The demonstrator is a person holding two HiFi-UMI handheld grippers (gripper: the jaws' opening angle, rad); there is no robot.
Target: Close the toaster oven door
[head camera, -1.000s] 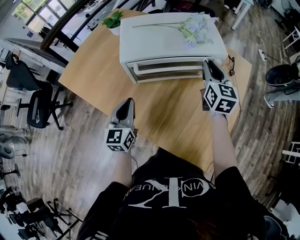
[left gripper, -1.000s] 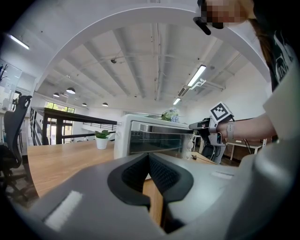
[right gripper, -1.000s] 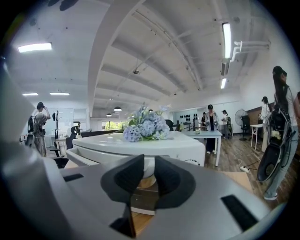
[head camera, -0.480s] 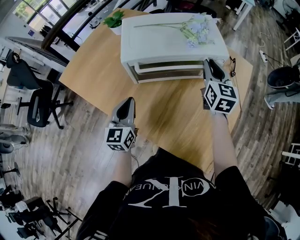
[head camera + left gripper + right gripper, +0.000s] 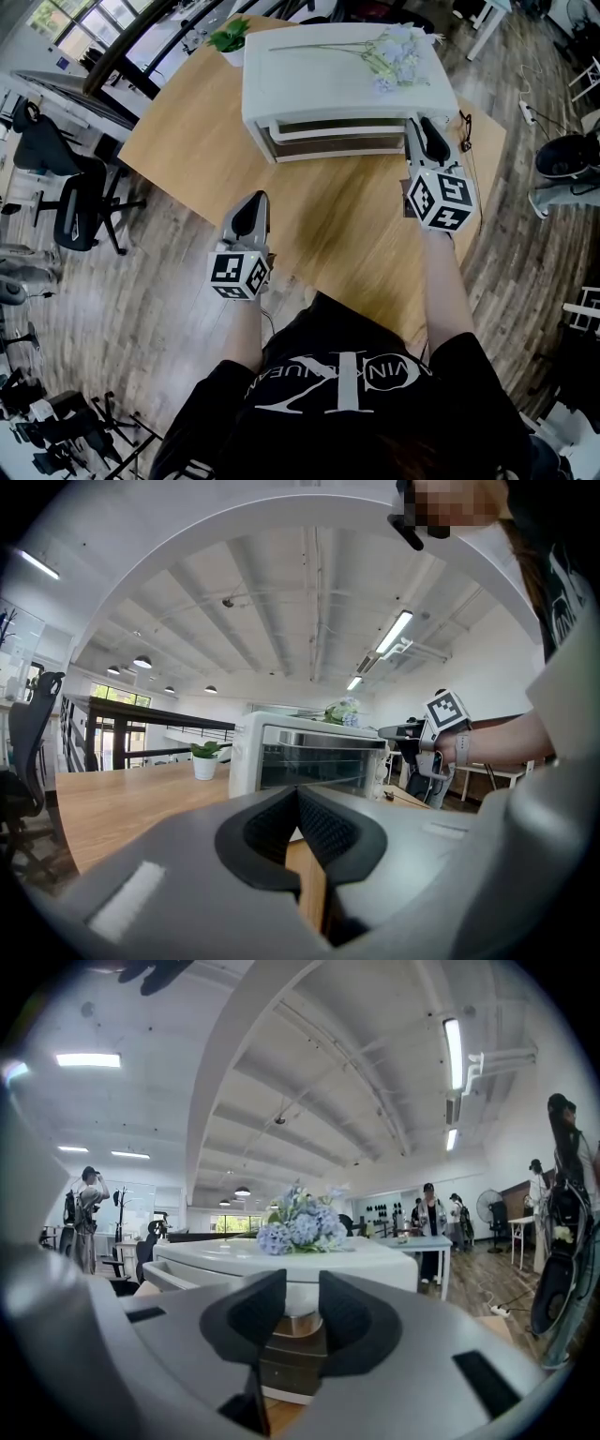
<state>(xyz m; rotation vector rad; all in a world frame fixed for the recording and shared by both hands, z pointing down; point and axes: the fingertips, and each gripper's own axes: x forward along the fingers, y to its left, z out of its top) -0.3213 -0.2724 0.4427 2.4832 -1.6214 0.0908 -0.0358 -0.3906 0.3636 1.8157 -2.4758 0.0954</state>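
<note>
Item: toaster oven (image 5: pixel 328 89), white, stands on wooden desk (image 5: pixel 328 234) toward the far side.
Oven door: door (image 5: pixel 328 141) on the front face, glass panel w/ a pale handle bar across it; looks upright against the oven front. Can't tell if fully seated.
On top of oven: spray of pale blue flowers (image 5: pixel 394 54), long stem lying across the roof, blooms at the oven's right end.
Behind oven, left rear corner: small potted plant (image 5: pixel 228 37), white pot, on the desk.
Left claw: left claw (image 5: pixel 298 797) well in front of the oven, off its left-front, over the desk's near edge. Pads together at the tips, nothing between them.
Right claw: right claw (image 5: pixel 302 1299) at the oven's front right corner, pointing along its right end. Pads apart, gripping nothing; the oven's right end shows through the gap. Contact w/ oven: can't tell.
Marker cubes: one per claw, left cube (image 5: pixel 239 272), right cube (image 5: pixel 441 199), both on the operator's side of the oven.
Operator: black printed T-shirt (image 5: pixel 347 394), opposite the oven front.
Left of oven, off the desk: black office chair (image 5: pixel 80 202) on wood floor (image 5: pixel 141 319).
</note>
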